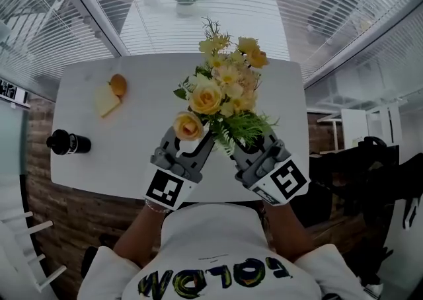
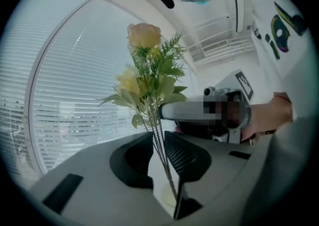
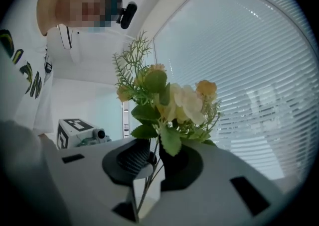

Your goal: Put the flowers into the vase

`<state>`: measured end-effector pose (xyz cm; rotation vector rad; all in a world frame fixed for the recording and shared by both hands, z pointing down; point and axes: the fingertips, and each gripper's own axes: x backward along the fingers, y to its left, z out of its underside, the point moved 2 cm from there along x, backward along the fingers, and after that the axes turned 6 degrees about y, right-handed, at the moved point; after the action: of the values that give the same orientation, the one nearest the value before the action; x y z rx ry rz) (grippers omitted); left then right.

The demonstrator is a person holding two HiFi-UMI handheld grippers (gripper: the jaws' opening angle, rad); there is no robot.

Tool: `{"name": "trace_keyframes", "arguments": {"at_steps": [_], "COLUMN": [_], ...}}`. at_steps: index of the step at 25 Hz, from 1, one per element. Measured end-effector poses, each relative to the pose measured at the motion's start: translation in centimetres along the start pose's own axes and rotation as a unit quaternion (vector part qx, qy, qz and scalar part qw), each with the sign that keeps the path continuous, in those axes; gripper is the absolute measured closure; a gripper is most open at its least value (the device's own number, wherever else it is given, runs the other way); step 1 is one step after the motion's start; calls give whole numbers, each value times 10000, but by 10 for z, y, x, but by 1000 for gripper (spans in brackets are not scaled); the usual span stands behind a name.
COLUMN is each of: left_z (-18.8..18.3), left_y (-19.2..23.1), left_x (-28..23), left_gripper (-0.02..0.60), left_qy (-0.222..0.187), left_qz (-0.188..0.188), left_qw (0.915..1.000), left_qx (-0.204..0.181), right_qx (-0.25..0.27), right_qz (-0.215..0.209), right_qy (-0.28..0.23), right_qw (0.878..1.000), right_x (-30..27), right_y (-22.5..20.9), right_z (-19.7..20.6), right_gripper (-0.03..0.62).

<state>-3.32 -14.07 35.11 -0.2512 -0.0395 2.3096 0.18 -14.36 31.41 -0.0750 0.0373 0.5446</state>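
Observation:
Both grippers are held side by side above the white table (image 1: 132,160), each with a bunch of artificial flowers. My left gripper (image 1: 193,135) is shut on the thin stems of a bunch with yellow roses (image 1: 205,97). In the left gripper view those stems (image 2: 160,143) run down between the two dark pads, with the blooms (image 2: 144,36) above. My right gripper (image 1: 248,143) is shut on the stems of a second bunch of yellow flowers and green sprigs (image 1: 241,71). In the right gripper view that bunch (image 3: 169,95) stands upright from the jaws (image 3: 153,158). No vase shows in any view.
A black bottle (image 1: 67,142) lies at the table's left edge. A pale wedge and an orange round thing (image 1: 109,96) sit at the far left of the table. Windows with white blinds (image 1: 317,8) stand beyond the table. The person's body is close behind the grippers.

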Motion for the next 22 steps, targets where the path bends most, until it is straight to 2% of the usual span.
{"name": "trace_keyframes", "arguments": {"at_steps": [22], "left_z": [37], "left_y": [-9], "left_x": [12], "left_gripper": [495], "left_qy": [289], "left_qz": [-55], "left_qw": [9994], "left_qx": [166], "right_qx": [-468], "right_qz": [10], "right_qy": [361], "right_qw": [9983], "right_x": [6], "right_y": [13], "right_z": [54], "right_gripper": [531]}}
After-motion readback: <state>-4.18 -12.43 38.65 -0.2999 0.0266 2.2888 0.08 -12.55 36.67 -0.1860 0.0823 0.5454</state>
